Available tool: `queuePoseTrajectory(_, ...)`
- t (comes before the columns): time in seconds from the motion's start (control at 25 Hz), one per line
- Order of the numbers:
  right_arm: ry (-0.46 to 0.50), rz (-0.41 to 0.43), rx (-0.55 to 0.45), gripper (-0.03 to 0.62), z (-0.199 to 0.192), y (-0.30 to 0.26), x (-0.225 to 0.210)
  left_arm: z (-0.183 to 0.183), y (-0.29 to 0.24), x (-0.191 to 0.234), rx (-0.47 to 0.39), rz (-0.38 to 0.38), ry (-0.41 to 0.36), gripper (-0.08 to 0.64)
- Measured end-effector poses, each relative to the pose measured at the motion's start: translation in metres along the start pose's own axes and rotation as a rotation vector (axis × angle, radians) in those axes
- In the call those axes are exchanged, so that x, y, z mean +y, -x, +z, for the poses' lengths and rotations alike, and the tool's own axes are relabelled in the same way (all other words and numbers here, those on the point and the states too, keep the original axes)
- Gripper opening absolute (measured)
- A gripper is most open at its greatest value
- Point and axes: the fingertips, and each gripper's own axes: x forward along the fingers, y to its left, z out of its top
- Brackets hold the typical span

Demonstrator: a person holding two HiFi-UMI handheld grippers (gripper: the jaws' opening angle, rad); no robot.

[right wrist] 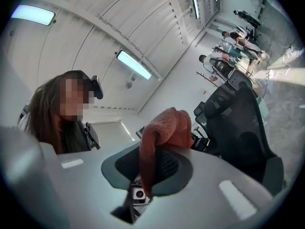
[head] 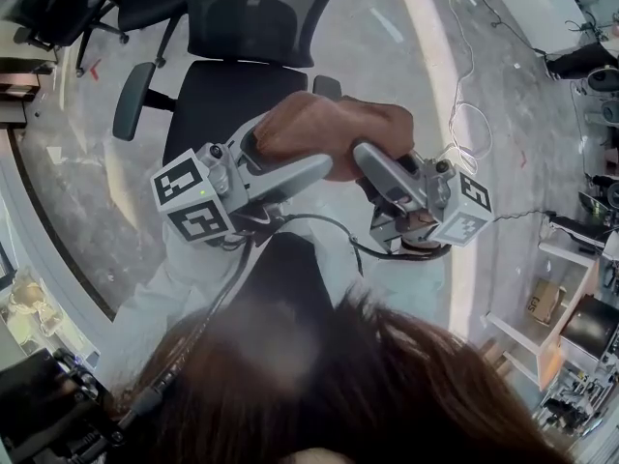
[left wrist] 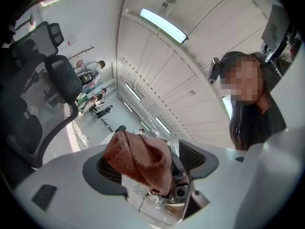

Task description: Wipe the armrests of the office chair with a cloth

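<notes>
A reddish-brown cloth (head: 329, 129) sits bunched between my two grippers, which point at each other above the black office chair (head: 242, 75). In the right gripper view the cloth (right wrist: 164, 128) hangs down into the narrow gap of my right gripper (right wrist: 147, 168), whose jaws are shut on it. In the left gripper view the cloth (left wrist: 140, 159) drapes over my left gripper (left wrist: 152, 162), whose jaws stand wide and do not press on it. The chair's left armrest (head: 132, 100) and right armrest (head: 327, 87) lie below and beyond the grippers, with nothing touching them.
Other office chairs (head: 68, 8) stand at the far left. White cables (head: 464, 114) trail over the floor to the right, near a shelf with boxes (head: 551, 307). The person's hair (head: 368, 394) fills the bottom of the head view. Several people (left wrist: 90, 73) stand far off.
</notes>
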Motion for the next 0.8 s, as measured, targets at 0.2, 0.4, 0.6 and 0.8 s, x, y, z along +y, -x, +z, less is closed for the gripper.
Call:
queuePoseTrajectory(0.2,0.023,-0.027,0.033,0.035,-0.008,0.007,-0.007,-0.003,0.003,0.010,0.033,0.059,-0.107,0.111)
queuePoseTrajectory(0.4,0.078,-0.065,0.065,0.037,-0.012,0.005,-0.009,-0.003,0.005,0.009,0.062,0.091,-0.144,0.036)
queuePoseTrajectory(0.6,0.200,-0.190,0.114,0.058,-0.010,0.010,-0.026,0.011,0.014,0.013,0.033,0.144,-0.175,0.034)
queuePoseTrajectory(0.8,0.289,-0.343,0.167,0.066,-0.011,0.025,-0.053,0.039,0.064,0.031,-0.023,0.340,-0.255,0.034)
